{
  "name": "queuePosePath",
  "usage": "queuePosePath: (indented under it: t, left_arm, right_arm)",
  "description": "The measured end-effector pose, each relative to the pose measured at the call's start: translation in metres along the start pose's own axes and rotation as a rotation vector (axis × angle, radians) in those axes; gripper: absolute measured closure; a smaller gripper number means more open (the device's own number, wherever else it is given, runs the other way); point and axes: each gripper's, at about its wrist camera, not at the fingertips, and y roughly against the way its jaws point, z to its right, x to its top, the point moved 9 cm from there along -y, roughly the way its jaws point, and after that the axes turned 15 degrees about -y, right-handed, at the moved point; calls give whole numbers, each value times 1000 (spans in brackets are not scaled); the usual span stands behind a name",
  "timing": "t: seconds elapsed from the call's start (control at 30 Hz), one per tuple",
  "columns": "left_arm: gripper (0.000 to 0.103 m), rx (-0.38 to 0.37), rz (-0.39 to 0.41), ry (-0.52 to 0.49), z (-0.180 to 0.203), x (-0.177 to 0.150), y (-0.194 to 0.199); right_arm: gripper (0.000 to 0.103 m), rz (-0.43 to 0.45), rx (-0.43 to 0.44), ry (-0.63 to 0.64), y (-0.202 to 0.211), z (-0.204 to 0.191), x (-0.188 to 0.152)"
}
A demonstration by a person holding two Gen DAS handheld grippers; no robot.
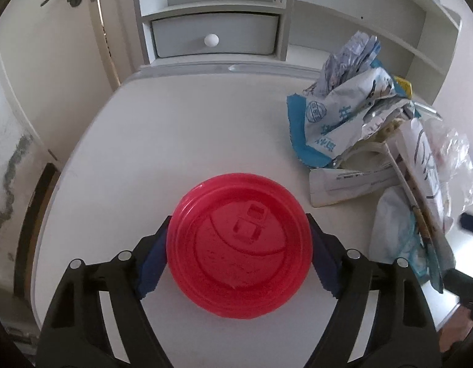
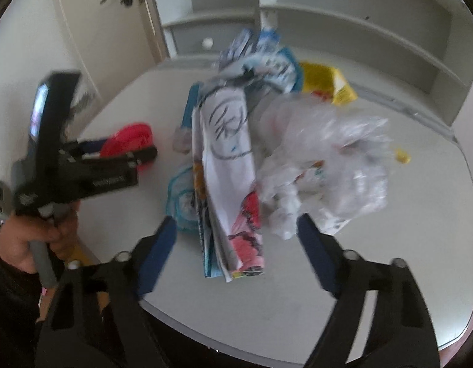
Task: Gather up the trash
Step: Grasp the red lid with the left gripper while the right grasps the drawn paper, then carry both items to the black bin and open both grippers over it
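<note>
A round red plastic lid (image 1: pixel 239 245) sits between the blue pads of my left gripper (image 1: pixel 238 254), which is shut on its rim just above the white table (image 1: pixel 175 128). It also shows as a red shape in the right wrist view (image 2: pixel 127 139), held by the left gripper (image 2: pixel 144 153). A heap of trash (image 1: pixel 359 116) lies on the right: blue-white wrappers, foil, paper, clear plastic. In the right wrist view my right gripper (image 2: pixel 236 251) is open around a folded drawn-on paper (image 2: pixel 230 184), with crumpled clear plastic (image 2: pixel 328 165) beside it.
A yellow packet (image 2: pixel 328 82) lies behind the heap. A white shelf unit with a grey drawer (image 1: pixel 215 36) stands at the table's far edge. A door (image 1: pixel 52 30) is on the left. The table's near edge (image 2: pixel 267 346) is close to my right gripper.
</note>
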Motion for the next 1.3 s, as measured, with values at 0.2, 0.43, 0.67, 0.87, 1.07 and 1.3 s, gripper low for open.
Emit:
queuePosePath:
  t: [0.2,0.43,0.67,0.87,1.07,1.3]
  left_arm:
    - [24,-4,25,1,-6,6,12]
    - [24,-11,92,-27,3,21,46]
    - [24,-47,179,-102,47,45,89]
    - [24,-150,262,-241,138,81,116]
    - [24,-357,342,-418,272,103,148]
    - [24,-748,326,-656,476,75,172]
  right_arm:
    - [62,-24,-60,57,-14,-6,-7]
    - [92,36,-15,70,12,-15,3]
    - [94,161,41,-42,73,25,23]
    - [94,280,-48,-249,138,132,8]
    - [94,362,-219,-521,198,272,-54]
    - [94,341,-396,-895,229,425,-192]
